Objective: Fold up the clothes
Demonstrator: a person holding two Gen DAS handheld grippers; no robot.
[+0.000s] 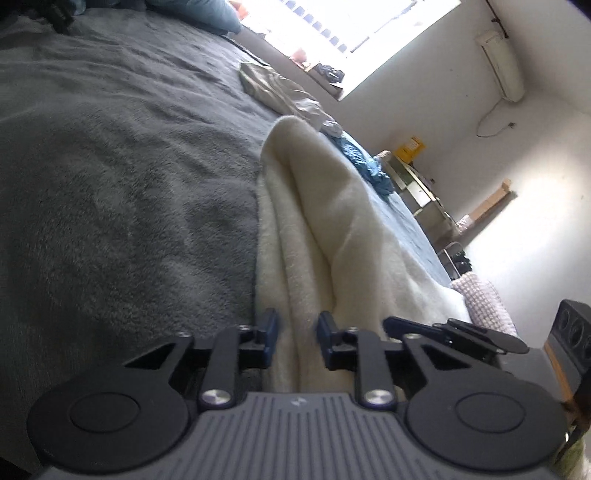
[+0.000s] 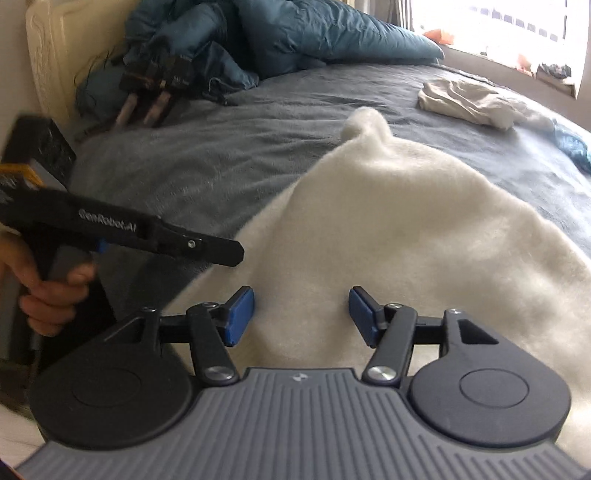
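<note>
Fleece, cream and thick-piled, is what we see most: a soft garment (image 2: 388,221) lying in rounded folds on the bed (image 1: 110,166), which wears a grey, napped blanket. Our right gripper (image 2: 301,314) hovers over it, blue-padded fingers (image 2: 240,314) spread well apart, gripping nothing. Our left gripper (image 1: 295,339) has its fingers (image 1: 269,336) narrowly parted with a ridge of the fleece between them; we cannot tell whether the pads press it. Toward the bed's far edge by the window lies a crumpled beige cloth (image 2: 465,99), and a teal duvet (image 2: 295,33) is heaped at the headboard end. A hand (image 2: 44,291) holds the left gripper's handle.
</note>
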